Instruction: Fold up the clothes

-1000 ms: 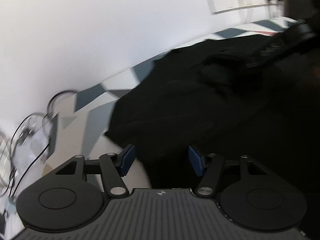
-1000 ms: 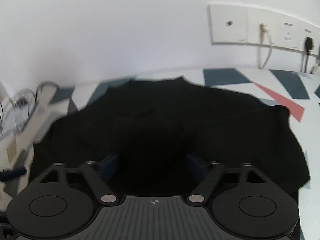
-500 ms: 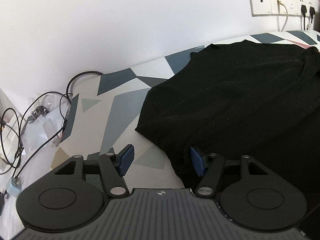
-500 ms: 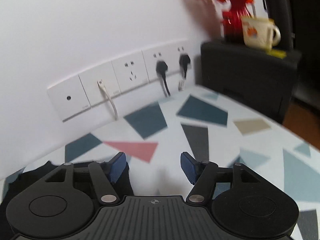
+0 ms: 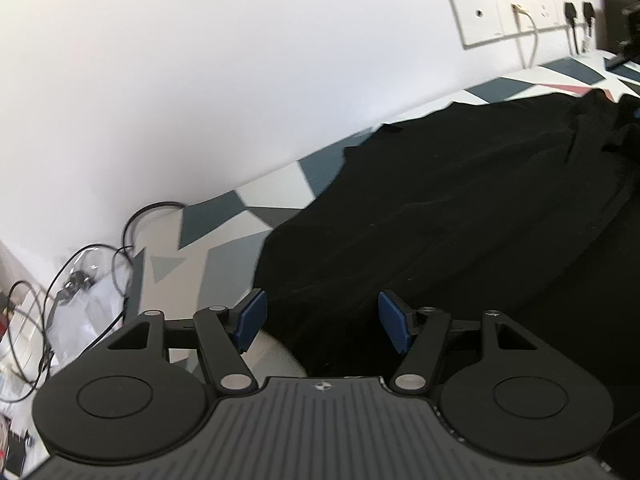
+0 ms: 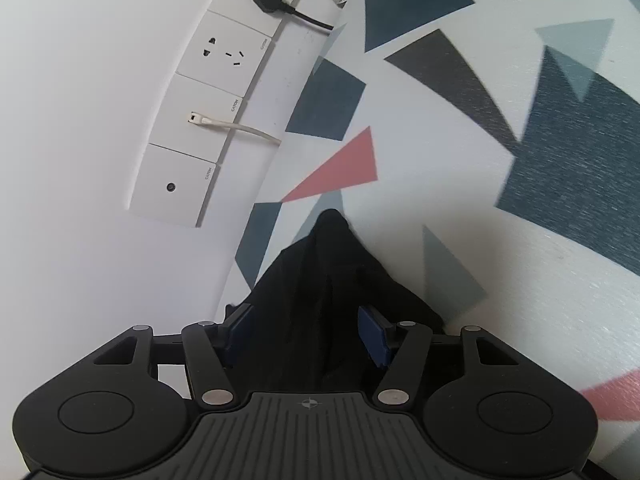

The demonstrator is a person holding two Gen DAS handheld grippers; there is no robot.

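My left gripper tips down, half open over the black shirt edge, holding nothing; my right gripper, rolled sideways, is closing around a shirt corner

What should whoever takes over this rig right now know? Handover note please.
Left hand-held gripper: open, holding nothing, poised at the near edge of the black garment.
Right hand-held gripper: jaws closing, a pointed corner of the black garment between them, not yet pinched.
Garment lies spread on the patterned table beside the wall sockets.
Done: no finished fold visible.
Left: grip the edges and fold.
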